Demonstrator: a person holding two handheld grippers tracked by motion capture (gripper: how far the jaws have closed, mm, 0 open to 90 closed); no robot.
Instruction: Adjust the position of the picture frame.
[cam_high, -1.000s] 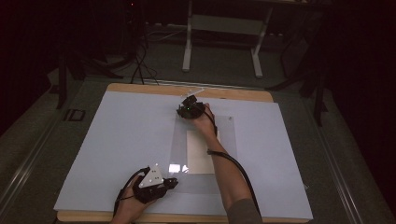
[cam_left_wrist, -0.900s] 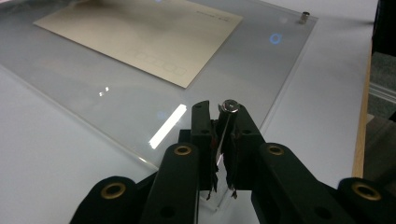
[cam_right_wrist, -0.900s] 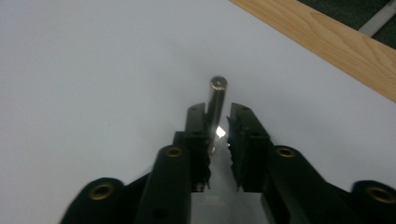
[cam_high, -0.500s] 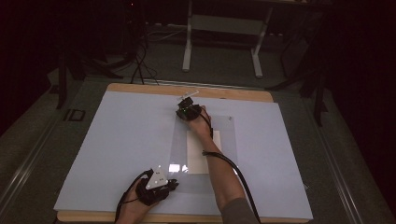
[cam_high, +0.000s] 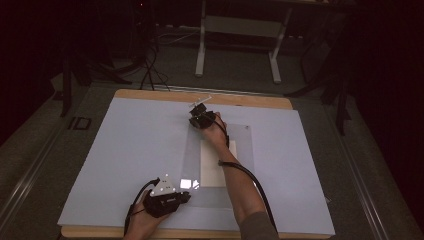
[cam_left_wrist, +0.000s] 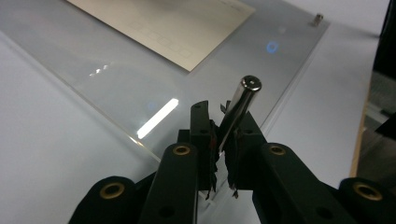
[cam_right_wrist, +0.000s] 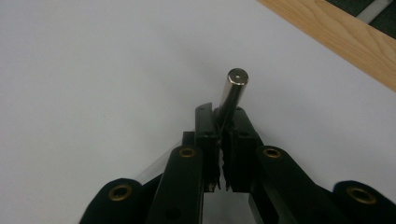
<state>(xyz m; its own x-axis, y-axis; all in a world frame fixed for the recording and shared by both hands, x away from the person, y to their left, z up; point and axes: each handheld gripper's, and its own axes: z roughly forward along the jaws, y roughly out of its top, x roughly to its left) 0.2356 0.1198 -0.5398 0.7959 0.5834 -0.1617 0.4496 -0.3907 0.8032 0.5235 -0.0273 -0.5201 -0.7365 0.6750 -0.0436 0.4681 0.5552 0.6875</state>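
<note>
Your left gripper (cam_left_wrist: 223, 140) and right gripper (cam_right_wrist: 223, 135) each clamp a steel pin (cam_left_wrist: 239, 108); slack, probably, lets the clear sheet (cam_high: 220, 165) skid.

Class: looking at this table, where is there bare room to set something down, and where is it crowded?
Free: the white mat left of the clear sheet, and right of it towards the table's edge. Crowded: the sheet's left edge, where both grippers clamp pins.

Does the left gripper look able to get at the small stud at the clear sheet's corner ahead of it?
Probably not yet: the left gripper is shut on a metal pin. The clear sheet lies bare towards the stud, so once freed, likely yes.
</note>
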